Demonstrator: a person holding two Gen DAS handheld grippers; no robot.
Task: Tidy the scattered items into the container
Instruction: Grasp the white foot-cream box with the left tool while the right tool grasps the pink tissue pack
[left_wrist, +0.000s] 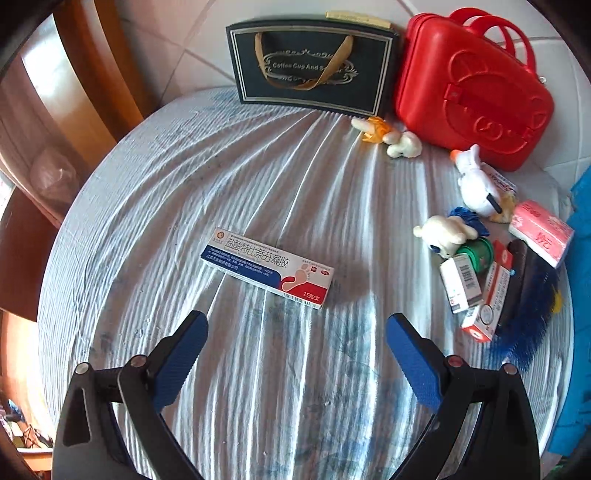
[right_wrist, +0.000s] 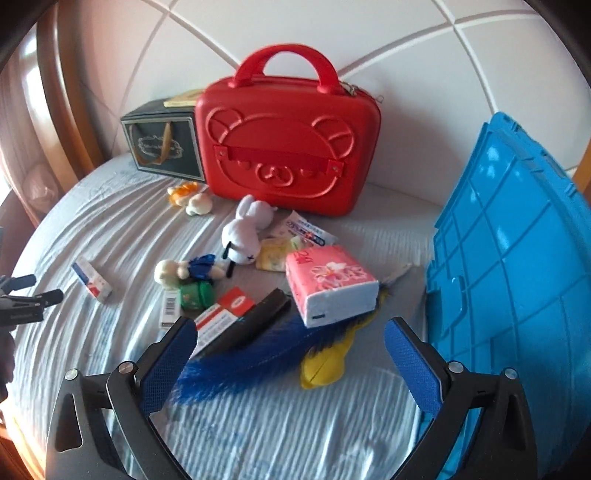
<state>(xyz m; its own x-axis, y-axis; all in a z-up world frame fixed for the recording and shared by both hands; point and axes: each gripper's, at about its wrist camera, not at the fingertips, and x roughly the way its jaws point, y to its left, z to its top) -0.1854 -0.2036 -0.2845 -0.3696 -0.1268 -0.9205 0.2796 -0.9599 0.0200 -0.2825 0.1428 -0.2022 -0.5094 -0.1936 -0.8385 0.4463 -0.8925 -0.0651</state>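
Observation:
A long white, blue and red medicine box (left_wrist: 267, 267) lies just ahead of my open left gripper (left_wrist: 295, 321), nothing between the fingers. The same medicine box (right_wrist: 92, 279) shows small at the left of the right wrist view, near the left gripper's tips (right_wrist: 40, 291). My right gripper (right_wrist: 290, 328) hangs open over a blue and yellow feather toy (right_wrist: 266, 358). A pink tissue pack (right_wrist: 330, 286), a black case (right_wrist: 255, 323), small boxes (right_wrist: 221, 314), a green jar (right_wrist: 194, 295) and plush toys (right_wrist: 243, 232) lie scattered ahead. A blue plastic crate (right_wrist: 517, 258) stands at the right.
A red hard case (right_wrist: 288, 144) with a bear face stands shut at the back, beside a dark gift bag (right_wrist: 159, 147). A small orange and white plush (right_wrist: 190, 199) lies in front of them. The bed is covered by a rumpled pale sheet (left_wrist: 258, 184); a wooden frame (left_wrist: 74, 92) runs along the left.

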